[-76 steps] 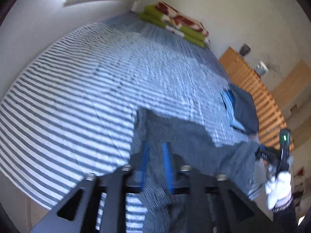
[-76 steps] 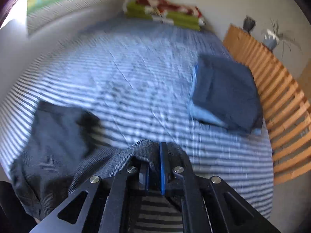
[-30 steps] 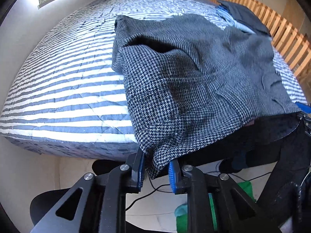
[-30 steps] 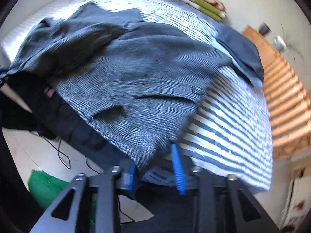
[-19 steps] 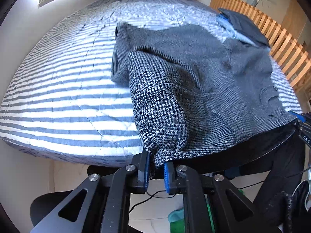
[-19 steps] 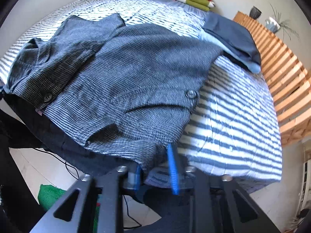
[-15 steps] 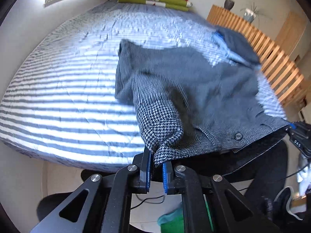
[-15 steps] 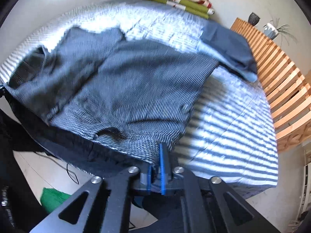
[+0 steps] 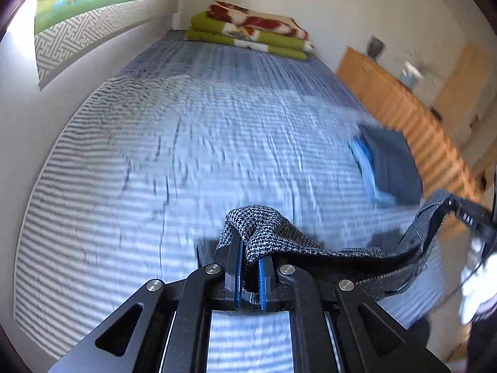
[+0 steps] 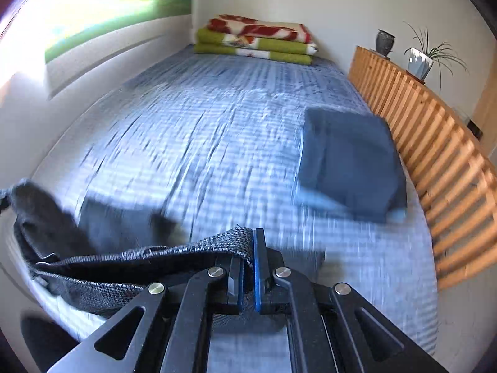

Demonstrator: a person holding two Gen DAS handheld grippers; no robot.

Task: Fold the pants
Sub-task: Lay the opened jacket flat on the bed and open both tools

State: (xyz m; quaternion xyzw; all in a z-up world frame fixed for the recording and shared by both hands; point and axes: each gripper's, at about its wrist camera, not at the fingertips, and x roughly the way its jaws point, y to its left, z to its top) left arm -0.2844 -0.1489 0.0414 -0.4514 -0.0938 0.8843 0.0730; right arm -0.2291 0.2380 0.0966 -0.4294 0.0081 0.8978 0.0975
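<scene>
So both grippers, left [image 9: 250,259] and right [image 10: 248,258], had their fingers clamped tight on the houndstooth pants [image 9: 273,233], waistband stretched between them above the striped bed [image 9: 186,143].

Left gripper [image 9: 250,267]: angled downward, blue-padded jaws clamped on a bunched corner of the pants [image 9: 270,233], the cloth draped over the fingertips. Right gripper [image 10: 247,267]: angled downward, jaws pressed together on the waistband edge. From the left wrist view, the right gripper appears at the far right edge, a white-gloved hand [image 9: 475,286] below it
</scene>
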